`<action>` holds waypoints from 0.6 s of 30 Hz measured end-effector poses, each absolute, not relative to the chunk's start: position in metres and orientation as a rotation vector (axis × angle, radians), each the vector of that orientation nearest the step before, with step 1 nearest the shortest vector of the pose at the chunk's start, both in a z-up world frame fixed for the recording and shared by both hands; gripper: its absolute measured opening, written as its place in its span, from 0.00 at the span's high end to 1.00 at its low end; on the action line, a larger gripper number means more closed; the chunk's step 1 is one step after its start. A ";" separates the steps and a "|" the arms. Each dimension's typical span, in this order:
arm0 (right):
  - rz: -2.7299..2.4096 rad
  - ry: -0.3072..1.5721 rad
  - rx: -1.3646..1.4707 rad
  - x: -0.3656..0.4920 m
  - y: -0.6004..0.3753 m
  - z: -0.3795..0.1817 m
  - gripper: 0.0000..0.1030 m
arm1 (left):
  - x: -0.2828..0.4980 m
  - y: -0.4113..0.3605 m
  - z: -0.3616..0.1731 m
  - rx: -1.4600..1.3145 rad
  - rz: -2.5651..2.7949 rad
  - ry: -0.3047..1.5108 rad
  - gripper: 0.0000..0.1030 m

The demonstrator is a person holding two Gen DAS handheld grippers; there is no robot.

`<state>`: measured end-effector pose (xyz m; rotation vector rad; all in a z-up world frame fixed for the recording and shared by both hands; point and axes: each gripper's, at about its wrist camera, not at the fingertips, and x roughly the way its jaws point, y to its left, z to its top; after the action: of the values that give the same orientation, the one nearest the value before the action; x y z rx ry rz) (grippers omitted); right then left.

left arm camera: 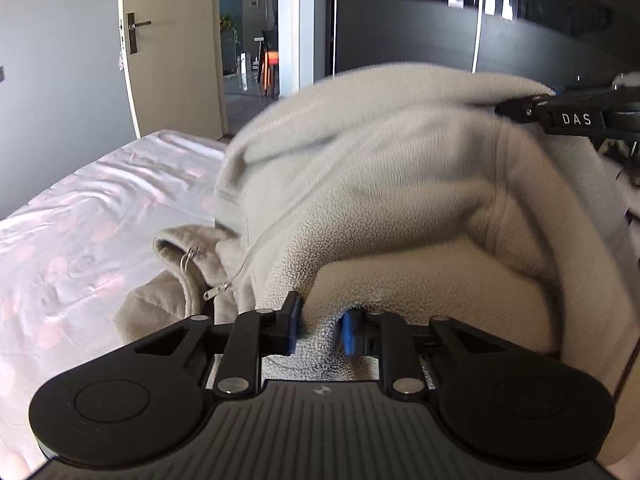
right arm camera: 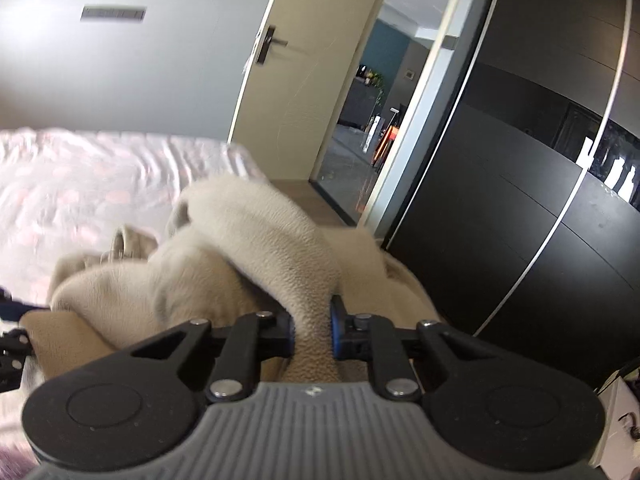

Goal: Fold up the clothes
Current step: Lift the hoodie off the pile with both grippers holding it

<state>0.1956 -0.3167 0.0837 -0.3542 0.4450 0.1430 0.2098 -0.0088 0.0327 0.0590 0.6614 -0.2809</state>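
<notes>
1. Fleece, pale beige, fills the near foreground: the left gripper point(left arm camera: 320, 330) has its blue pads nearly together, pinching a bunched fold of the zip-up jacket point(left arm camera: 400, 184) between them.
2. The right gripper point(right arm camera: 312, 326) does the same at another part of the garment, its jaws drawn close and clamped on a ridge of fleece that rises up and away from it.
3. Judged from the two grips, the step in hand is the lift: the jacket is held up in a rumpled mound, not yet spread flat, so folding proper has barely begun.
4. The next move likely calls for drawing the two grips apart to stretch the cloth taut, then laying it smooth on the bed before any fold; a slipped pinch would let it slump.
5. Left of the mound, the zipper pull point(left arm camera: 214, 291) and collar droop onto the pink-patterned bedsheet point(left arm camera: 80, 220).
6. Farther off stand the open door point(left arm camera: 172, 48) and, at right, the dark wardrobe point(right arm camera: 540, 160).
</notes>
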 end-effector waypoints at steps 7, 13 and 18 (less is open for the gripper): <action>0.158 0.231 -0.357 0.186 -0.288 0.161 0.86 | 0.203 0.011 0.089 -0.011 -0.284 0.519 0.88; 0.214 0.035 -0.329 0.162 -0.245 0.228 0.86 | 0.188 0.051 0.158 -0.103 -0.271 0.365 0.89; 0.275 -0.148 -0.281 0.126 -0.216 0.284 0.86 | 0.162 0.080 0.215 -0.096 -0.198 0.212 0.89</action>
<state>0.1256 -0.2165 0.2843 -0.2807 -0.1477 0.2747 0.1619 0.0805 0.2151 -0.0960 0.2124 -0.1979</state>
